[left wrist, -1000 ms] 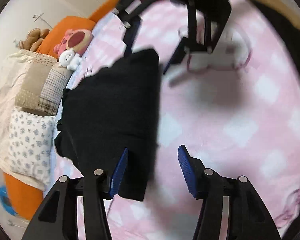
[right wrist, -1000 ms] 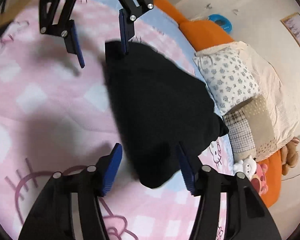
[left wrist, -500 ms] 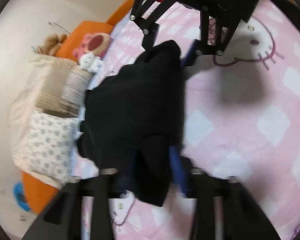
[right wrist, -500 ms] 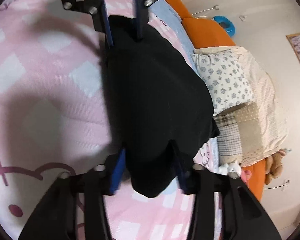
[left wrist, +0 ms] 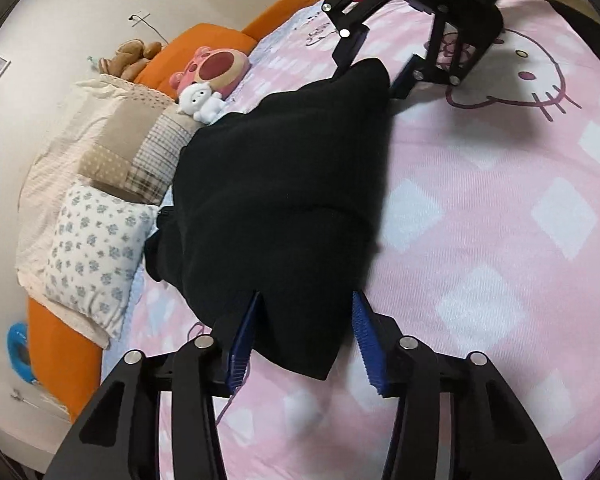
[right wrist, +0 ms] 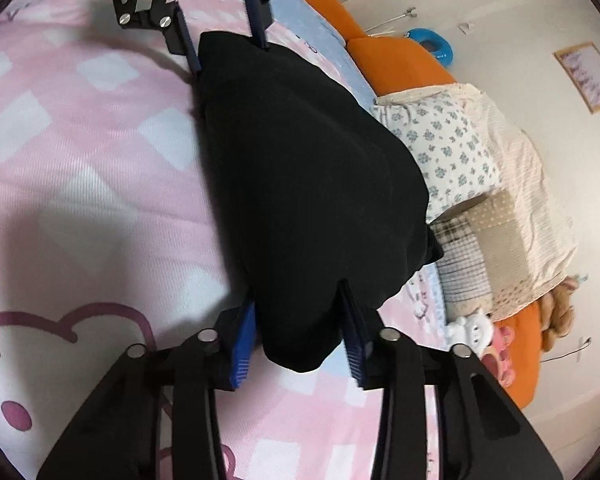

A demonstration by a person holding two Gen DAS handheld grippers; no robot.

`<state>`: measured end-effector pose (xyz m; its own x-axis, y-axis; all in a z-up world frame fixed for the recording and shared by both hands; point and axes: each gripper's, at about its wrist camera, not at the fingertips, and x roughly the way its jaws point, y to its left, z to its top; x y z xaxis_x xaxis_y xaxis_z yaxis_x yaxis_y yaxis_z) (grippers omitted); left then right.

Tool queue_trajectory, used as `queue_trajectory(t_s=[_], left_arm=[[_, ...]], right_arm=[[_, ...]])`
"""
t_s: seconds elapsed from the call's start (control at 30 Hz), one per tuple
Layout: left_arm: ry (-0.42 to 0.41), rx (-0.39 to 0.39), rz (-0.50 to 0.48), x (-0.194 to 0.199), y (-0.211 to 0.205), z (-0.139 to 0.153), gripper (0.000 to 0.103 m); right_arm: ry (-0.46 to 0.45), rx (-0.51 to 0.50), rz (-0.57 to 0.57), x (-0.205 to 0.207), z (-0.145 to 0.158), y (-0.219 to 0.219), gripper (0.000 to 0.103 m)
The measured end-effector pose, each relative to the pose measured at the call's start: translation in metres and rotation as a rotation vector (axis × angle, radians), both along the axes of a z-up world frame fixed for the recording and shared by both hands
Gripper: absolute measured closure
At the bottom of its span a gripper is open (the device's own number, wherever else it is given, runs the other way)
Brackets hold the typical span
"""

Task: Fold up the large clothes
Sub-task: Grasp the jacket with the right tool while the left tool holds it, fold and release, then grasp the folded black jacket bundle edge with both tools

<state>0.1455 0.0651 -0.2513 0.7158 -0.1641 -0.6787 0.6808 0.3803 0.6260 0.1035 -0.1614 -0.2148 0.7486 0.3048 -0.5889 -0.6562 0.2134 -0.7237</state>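
Note:
A black garment (left wrist: 284,184) lies folded on the pink checked bedsheet (left wrist: 500,220), bunched up at both ends. In the left wrist view my left gripper (left wrist: 306,296) has the near end of the cloth between its blue pads, and its jaws are closing on it. My right gripper (left wrist: 370,76) bites the far end. In the right wrist view the black garment (right wrist: 308,160) fills the gap of my right gripper (right wrist: 298,296), whose jaws are closing too, with the pads against the cloth. My left gripper (right wrist: 230,56) holds the far end there.
Beside the garment lie a flowered pillow (left wrist: 92,256), a patchwork quilt (left wrist: 132,152) and plush toys (left wrist: 212,72). An orange bed edge (left wrist: 60,344) and a blue ring (left wrist: 18,352) sit by the wall. The sheet (right wrist: 80,140) carries cat prints.
Both grippers have come down over the ends of the garment and narrowed onto it. The cloth between them has bunched into a hump.

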Motion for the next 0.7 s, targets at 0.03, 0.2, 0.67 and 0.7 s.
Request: queue_trajectory(t_s=[0.03,0.2,0.67,0.7], left_arm=[[0.009,-0.01,0.005,0.001,0.001,0.001,0.054],[0.106,-0.119,0.113,0.006,0.006,0.022,0.007],[0.908,-0.869,0.704,0.091,0.108,0.0,0.007],[0.935,-0.908,0.714,0.094,0.111,-0.004,0.007]], right_arm=[[0.017,0.006,-0.002,0.002,0.001,-0.001,0.066],[0.191,0.071,-0.054,0.007,0.023,-0.007,0.016],[1.674,1.014,-0.732,0.118,-0.002,-0.119,0.015],[1.716,1.016,-0.765,0.121,-0.01,-0.117,0.015]])
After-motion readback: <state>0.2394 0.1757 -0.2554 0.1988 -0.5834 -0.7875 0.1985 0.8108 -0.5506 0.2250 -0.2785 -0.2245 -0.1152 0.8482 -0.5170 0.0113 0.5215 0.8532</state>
